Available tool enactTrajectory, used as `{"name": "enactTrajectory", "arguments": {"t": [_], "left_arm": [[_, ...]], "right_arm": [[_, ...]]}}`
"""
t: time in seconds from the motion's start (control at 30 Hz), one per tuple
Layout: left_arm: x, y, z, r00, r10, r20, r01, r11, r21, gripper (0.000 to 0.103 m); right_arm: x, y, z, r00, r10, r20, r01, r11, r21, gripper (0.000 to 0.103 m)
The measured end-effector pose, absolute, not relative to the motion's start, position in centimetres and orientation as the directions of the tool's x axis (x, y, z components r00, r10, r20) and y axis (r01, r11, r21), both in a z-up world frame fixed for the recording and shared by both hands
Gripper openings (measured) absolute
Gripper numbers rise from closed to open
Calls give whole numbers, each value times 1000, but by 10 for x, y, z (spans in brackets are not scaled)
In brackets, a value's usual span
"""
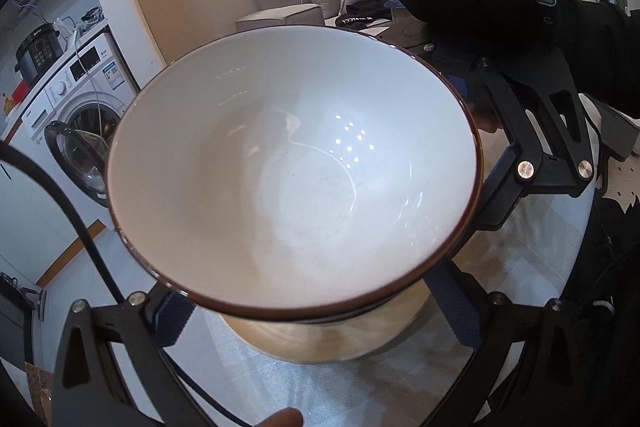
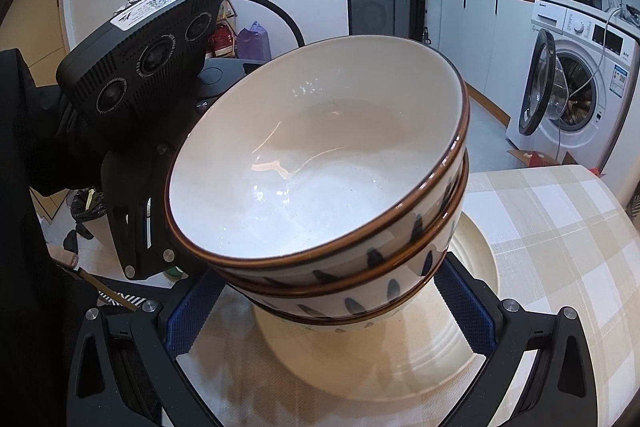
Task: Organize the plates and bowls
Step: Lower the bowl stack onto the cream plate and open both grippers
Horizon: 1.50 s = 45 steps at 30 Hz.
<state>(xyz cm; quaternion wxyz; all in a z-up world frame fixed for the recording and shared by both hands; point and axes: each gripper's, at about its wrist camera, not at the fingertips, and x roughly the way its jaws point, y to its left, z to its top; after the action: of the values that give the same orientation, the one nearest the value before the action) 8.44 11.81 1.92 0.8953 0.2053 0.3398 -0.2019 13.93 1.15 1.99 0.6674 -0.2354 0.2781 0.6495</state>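
Bowl stack point(image 2: 344, 211): three nested ceramic bowls, brown rims, blue dashes, tilted above a cream ribbed plate point(image 2: 476, 311) on the checked tablecloth point(image 2: 560, 227).
Top bowl point(image 1: 292, 167): empty, glossy white inside.
Handling: judged heavy, rigid, slippery, chip-prone; grasp low on opposite walls.
Right gripper point(image 2: 328, 299): blue pads flank the stack's base; contact uncertain.
Left gripper point(image 1: 304, 291): fingers wide beside the stack; grip cannot be told.
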Motion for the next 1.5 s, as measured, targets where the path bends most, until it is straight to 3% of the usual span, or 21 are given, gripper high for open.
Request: {"name": "enactTrajectory", "arguments": {"t": [0.87, 1.13, 1.5], "left_arm": [[121, 124, -8, 649, -217, -730, 500, 844, 193, 103], [102, 116, -19, 669, -124, -732, 486, 819, 305, 103], [62, 149, 12, 711, -149, -687, 385, 900, 203, 103]], "right_arm": [[158, 5, -8, -18, 719, -694, -994, 64, 91, 103], [144, 4, -14, 40, 662, -749, -998, 68, 7, 103], [133, -31, 8, 77, 711, -699, -986, 160, 53, 103]]}}
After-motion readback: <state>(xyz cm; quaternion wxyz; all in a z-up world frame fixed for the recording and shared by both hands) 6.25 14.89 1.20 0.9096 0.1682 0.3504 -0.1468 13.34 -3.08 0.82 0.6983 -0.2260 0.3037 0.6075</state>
